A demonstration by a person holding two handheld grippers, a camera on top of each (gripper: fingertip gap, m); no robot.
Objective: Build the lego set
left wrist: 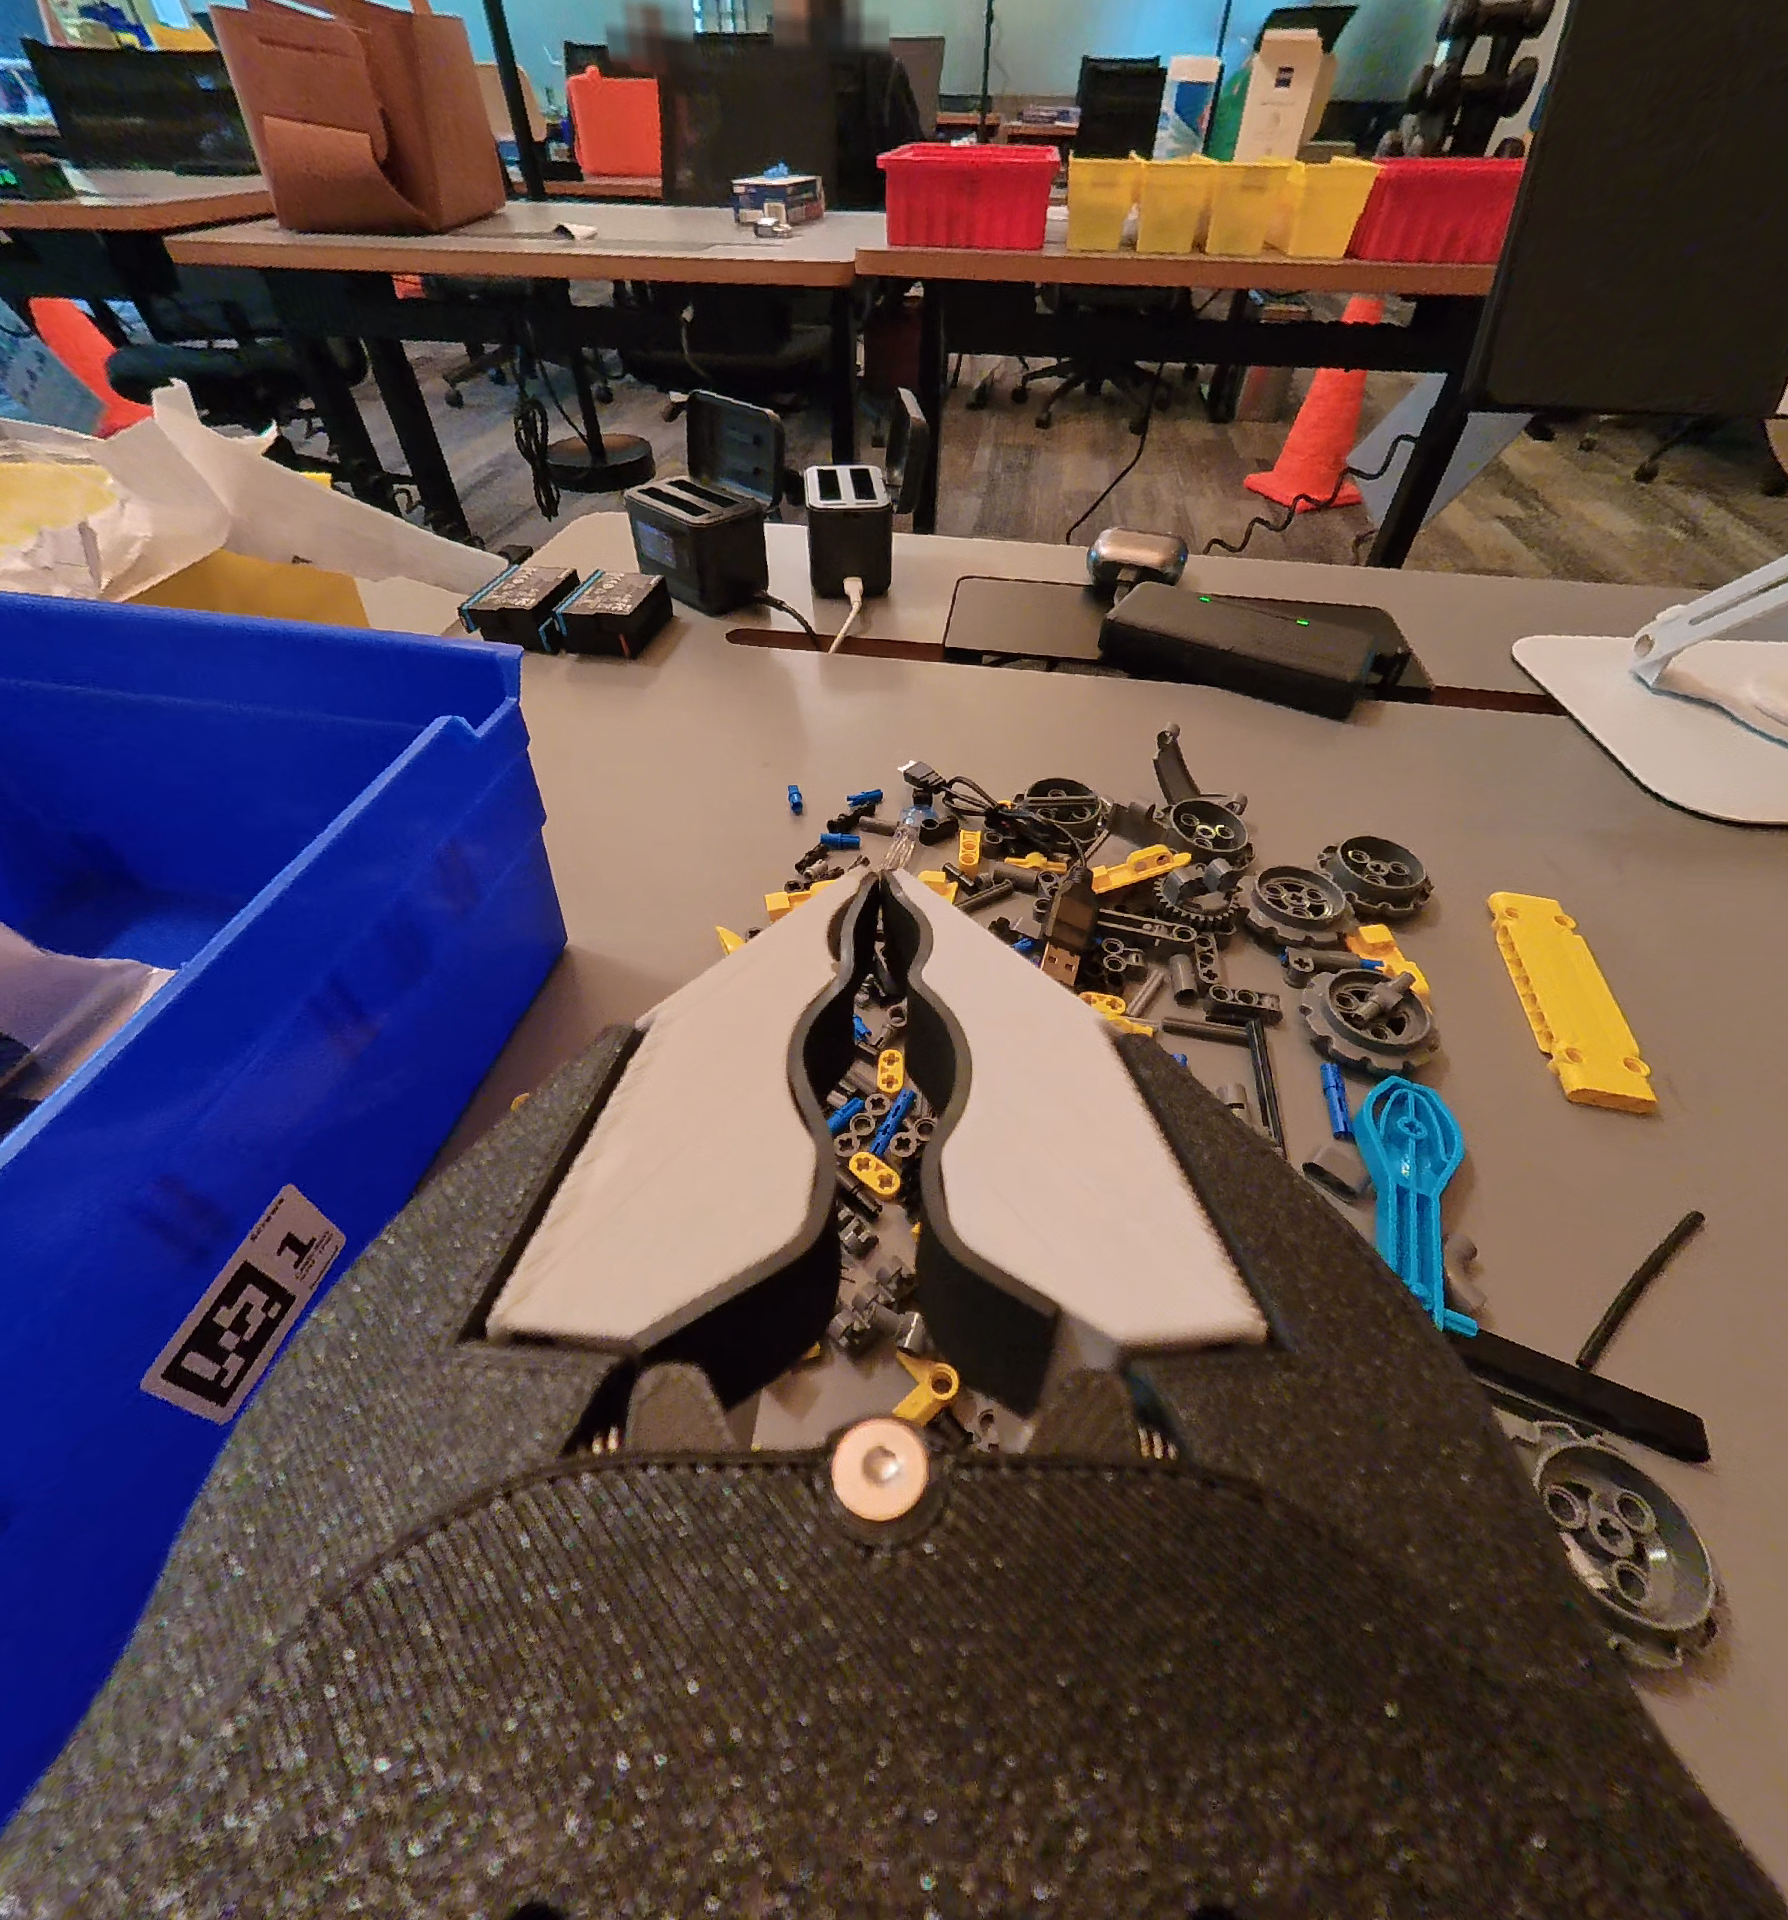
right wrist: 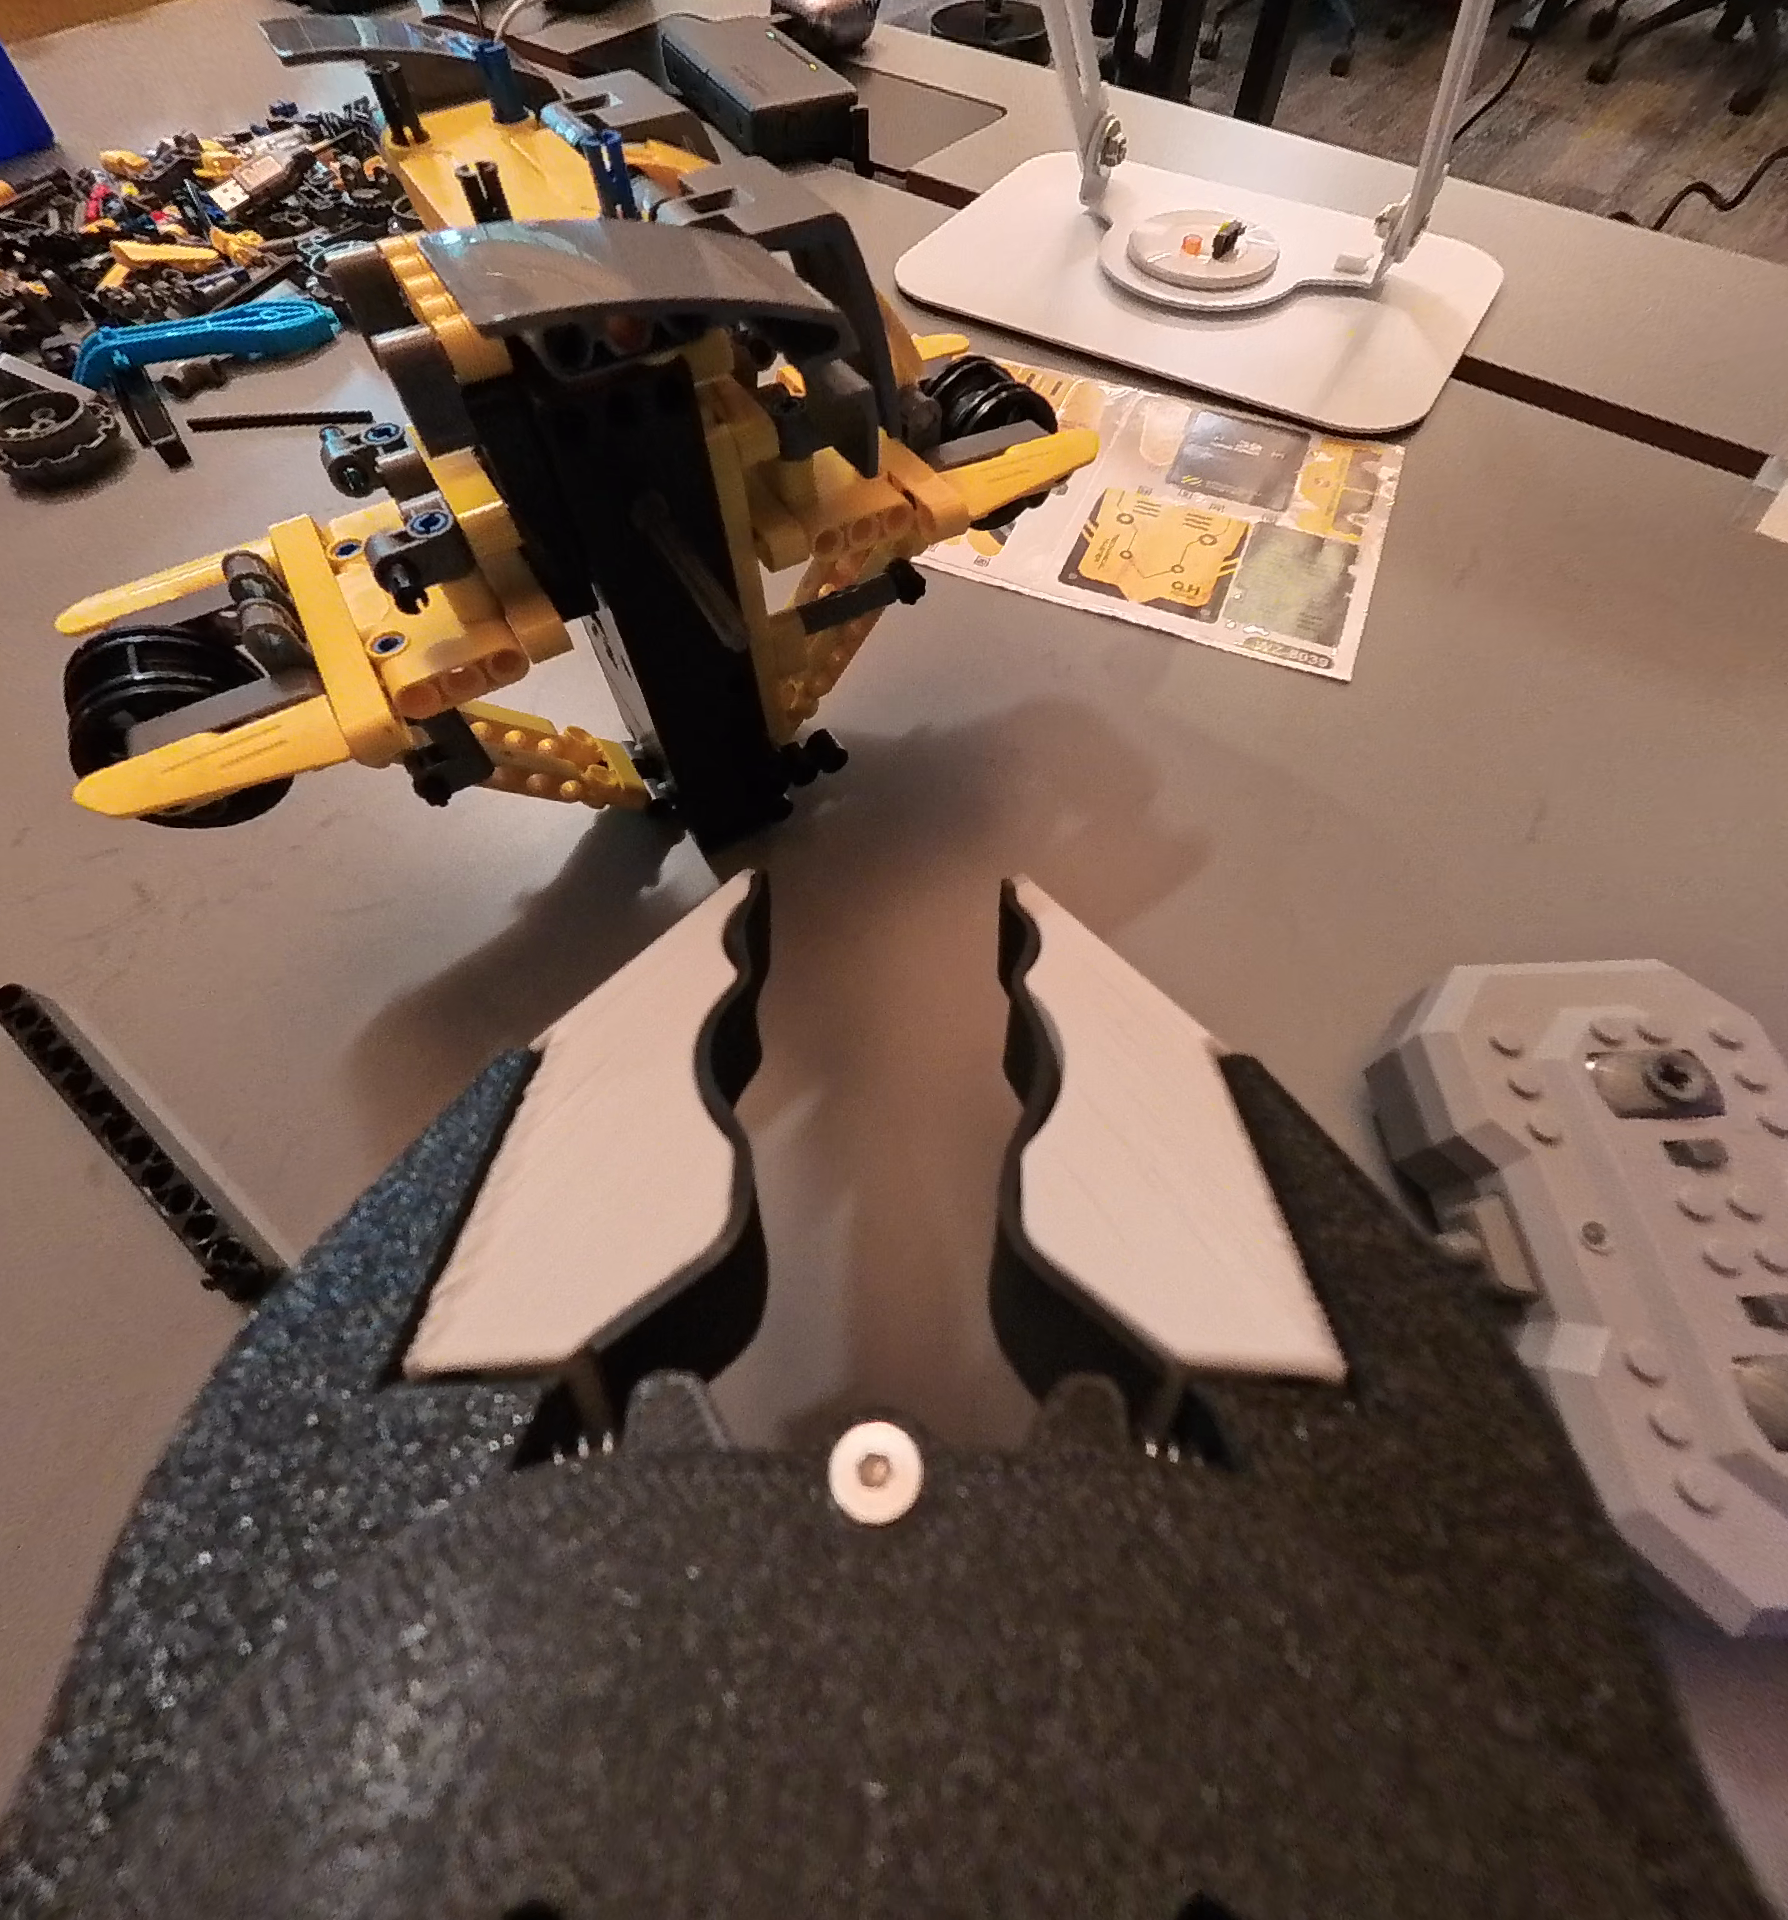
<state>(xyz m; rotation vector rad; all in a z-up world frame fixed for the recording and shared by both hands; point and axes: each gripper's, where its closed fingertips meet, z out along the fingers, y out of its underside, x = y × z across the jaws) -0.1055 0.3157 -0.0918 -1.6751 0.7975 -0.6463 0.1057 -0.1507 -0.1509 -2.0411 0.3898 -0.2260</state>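
Left gripper [left wrist: 882,883] clenched, tips meeting, nothing visibly held, hovering over the parts pile [left wrist: 1129,935] beside the blue bin [left wrist: 246,935]. Right gripper [right wrist: 882,914] released, empty, facing the yellow model [right wrist: 557,520] just ahead.

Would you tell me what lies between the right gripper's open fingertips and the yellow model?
Only bare grey table, seen in the right wrist view, separates the right gripper from the yellow model.

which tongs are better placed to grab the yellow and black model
The right tongs, most likely: open, aimed at the model standing just ahead on the grey table. The left tongs are shut, tips together over the loose parts pile beside the blue bin.
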